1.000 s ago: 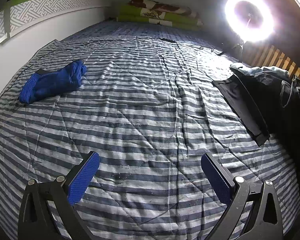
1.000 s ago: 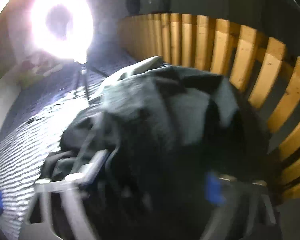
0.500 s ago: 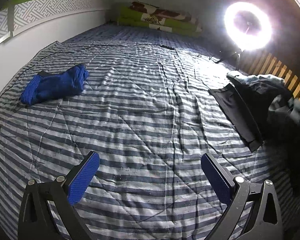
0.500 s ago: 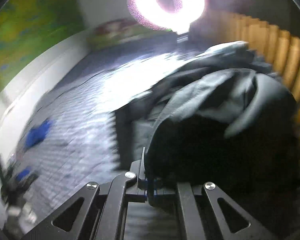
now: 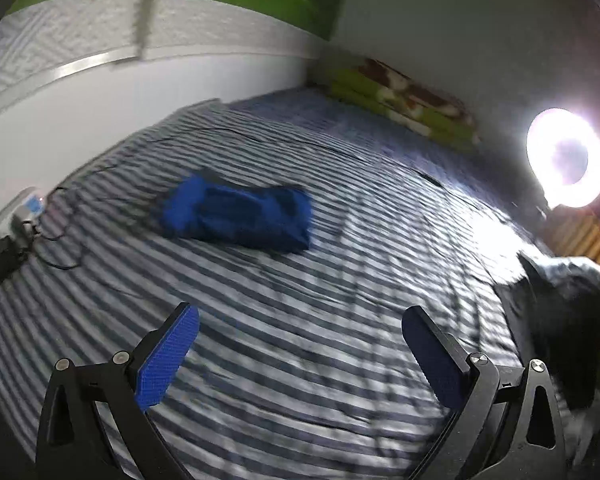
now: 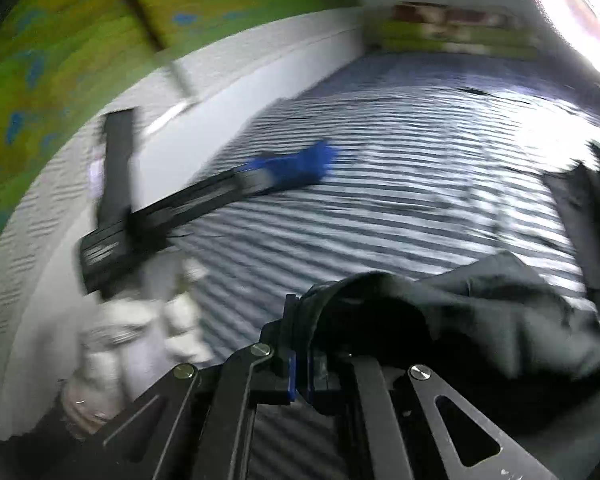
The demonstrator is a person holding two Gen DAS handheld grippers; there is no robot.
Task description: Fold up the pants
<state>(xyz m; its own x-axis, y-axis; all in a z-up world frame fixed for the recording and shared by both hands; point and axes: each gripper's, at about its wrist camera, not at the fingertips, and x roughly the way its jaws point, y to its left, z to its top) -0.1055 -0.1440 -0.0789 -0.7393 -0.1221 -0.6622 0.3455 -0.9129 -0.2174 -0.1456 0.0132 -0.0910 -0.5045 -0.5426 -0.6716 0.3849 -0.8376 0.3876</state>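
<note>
The right gripper (image 6: 299, 376) was clamped on a bunched edge of the dark pants (image 6: 480, 312) above the striped bed (image 6: 380, 200), the left gripper (image 5: 300, 354) gaped empty, and the folding itself looked unstarted.

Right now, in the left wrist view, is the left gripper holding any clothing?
No. The left gripper stands wide open over the striped bedcover, with nothing between its blue pads.

A bed with a blue-and-white striped quilt (image 5: 300, 320) carries everything. On it lie a folded blue garment (image 5: 240, 216), dark pants (image 6: 500, 312), black cables (image 5: 60, 236) and green pillows (image 5: 404, 108).
</note>
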